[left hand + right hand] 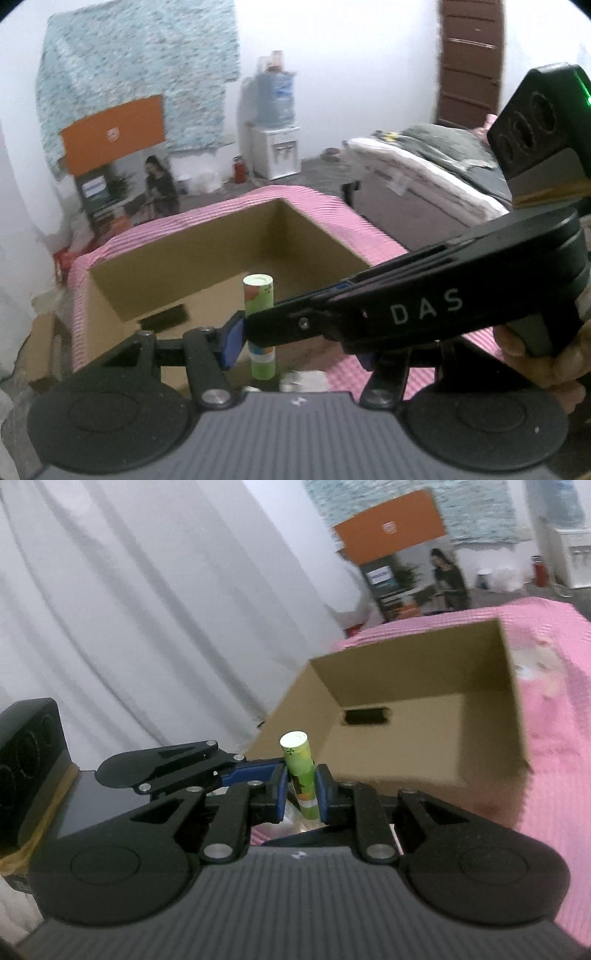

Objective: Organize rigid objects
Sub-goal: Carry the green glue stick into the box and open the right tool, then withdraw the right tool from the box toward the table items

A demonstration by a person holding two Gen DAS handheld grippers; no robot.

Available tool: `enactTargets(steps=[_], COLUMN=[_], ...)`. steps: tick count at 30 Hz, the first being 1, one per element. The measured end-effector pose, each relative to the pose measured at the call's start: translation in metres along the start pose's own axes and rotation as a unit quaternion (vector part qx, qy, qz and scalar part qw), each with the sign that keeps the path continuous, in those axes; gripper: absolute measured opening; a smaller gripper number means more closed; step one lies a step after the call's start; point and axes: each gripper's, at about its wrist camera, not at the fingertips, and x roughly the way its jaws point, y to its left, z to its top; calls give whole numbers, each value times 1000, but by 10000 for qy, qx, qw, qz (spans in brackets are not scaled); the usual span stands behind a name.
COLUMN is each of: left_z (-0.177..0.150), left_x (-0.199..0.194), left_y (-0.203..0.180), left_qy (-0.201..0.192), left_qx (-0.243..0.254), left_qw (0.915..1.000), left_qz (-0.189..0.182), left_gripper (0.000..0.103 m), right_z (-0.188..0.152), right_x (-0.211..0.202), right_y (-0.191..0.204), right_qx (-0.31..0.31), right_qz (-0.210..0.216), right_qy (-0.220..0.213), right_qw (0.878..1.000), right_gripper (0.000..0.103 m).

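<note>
While your right tool (300, 790) pinches the green tube (301, 775) just short of the box (424, 657), and your left tool (295, 343) stands half spread with nothing visibly gripped, the box looks empty, so sorting has barely begun.

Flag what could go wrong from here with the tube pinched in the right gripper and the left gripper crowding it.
1. The right gripper pinches the green printed cardboard tube low on its body and the tube tilts, so it may pivot or slip.
2. The left gripper sits around the same tube; its blue pad could knock it loose.
3. The open brown cardboard box has a rim close ahead that the tube's protruding top could clip.
</note>
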Motion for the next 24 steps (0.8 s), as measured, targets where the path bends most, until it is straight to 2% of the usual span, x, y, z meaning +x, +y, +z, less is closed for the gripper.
enactTargets(steps=[8,13,17,20,24], left_z=[15,9,7,8,10], left_x=[61,89,93,90,81], left_y=[80,114,130,140,144], left_qy=[832,1232,1236,1181,1015], left_qx=[-845,-1029,-1153,-1296,-1347], left_qw=[9929,9866,9841,9829,9840], left_qz=[-31,294,538,565,572], left_gripper=[58,60,66,68,75], right_z=[59,74,78,78,80], right_x=[103,177,220,244,266], right_y=[-22,-48,-64,-68,-71], right_qx=[276,608,876,871,797], right_qz=[189,57,25,-66,-234], right_qy=[1052,1777,2264,2519,2651], right_qw=[9939,9822,9701,9638,9606], right_gripper=[15,15,15,17,18])
